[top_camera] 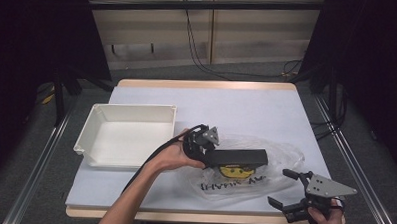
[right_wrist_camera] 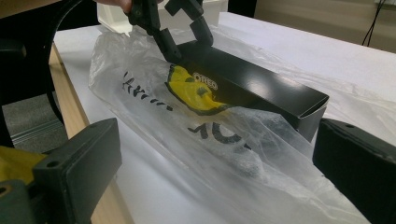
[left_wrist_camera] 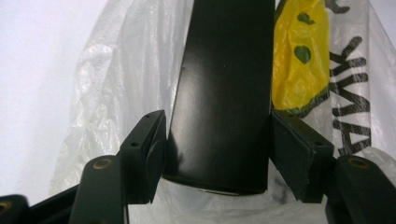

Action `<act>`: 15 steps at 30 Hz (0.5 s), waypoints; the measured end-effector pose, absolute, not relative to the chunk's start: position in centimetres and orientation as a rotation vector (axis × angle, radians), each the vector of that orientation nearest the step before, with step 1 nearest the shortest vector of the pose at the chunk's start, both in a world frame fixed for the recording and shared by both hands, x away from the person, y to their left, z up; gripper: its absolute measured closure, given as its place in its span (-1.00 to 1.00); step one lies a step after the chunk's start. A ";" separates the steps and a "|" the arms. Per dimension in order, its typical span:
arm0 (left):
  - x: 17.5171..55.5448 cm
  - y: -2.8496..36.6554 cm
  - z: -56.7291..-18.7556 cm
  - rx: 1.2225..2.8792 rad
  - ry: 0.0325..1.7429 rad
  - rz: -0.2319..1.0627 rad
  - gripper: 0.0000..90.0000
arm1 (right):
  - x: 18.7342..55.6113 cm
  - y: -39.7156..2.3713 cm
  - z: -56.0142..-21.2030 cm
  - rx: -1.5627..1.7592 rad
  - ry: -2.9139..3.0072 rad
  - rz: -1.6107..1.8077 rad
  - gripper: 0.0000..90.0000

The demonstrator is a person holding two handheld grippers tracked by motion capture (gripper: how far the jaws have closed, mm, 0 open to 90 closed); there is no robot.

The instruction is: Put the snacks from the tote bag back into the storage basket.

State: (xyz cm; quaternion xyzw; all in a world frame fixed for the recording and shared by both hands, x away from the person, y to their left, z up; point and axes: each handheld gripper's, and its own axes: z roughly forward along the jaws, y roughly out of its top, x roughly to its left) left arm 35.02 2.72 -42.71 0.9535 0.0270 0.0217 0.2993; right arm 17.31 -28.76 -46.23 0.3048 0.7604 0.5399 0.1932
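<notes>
On the clear plastic bag (top_camera: 264, 167), the black box (top_camera: 240, 157) lies lengthwise across the table, left gripper (top_camera: 211, 153) jaws released around its end.

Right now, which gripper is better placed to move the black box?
Left. The left gripper already has its jaws either side of the black box on the bag; the right gripper hangs open at the table's near corner.

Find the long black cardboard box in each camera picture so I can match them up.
High view: the long black cardboard box lies at centre, on the clear plastic bag.
Left gripper view: upper centre, running up from between the jaws.
Right gripper view: upper middle, slanting down to the right.
Shared landmark: the bag's yellow print beside the box.
</notes>
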 end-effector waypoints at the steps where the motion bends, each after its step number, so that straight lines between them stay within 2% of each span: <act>1: 35.0 2.7 -42.7 2.533 0.067 0.056 -0.12 | 17.3 -28.8 -46.2 0.854 2.141 1.514 -0.98; 15: 35.4 1.9 -43.7 2.559 0.031 0.030 -0.14 | 17.5 -28.6 -46.4 0.857 2.146 1.511 -0.98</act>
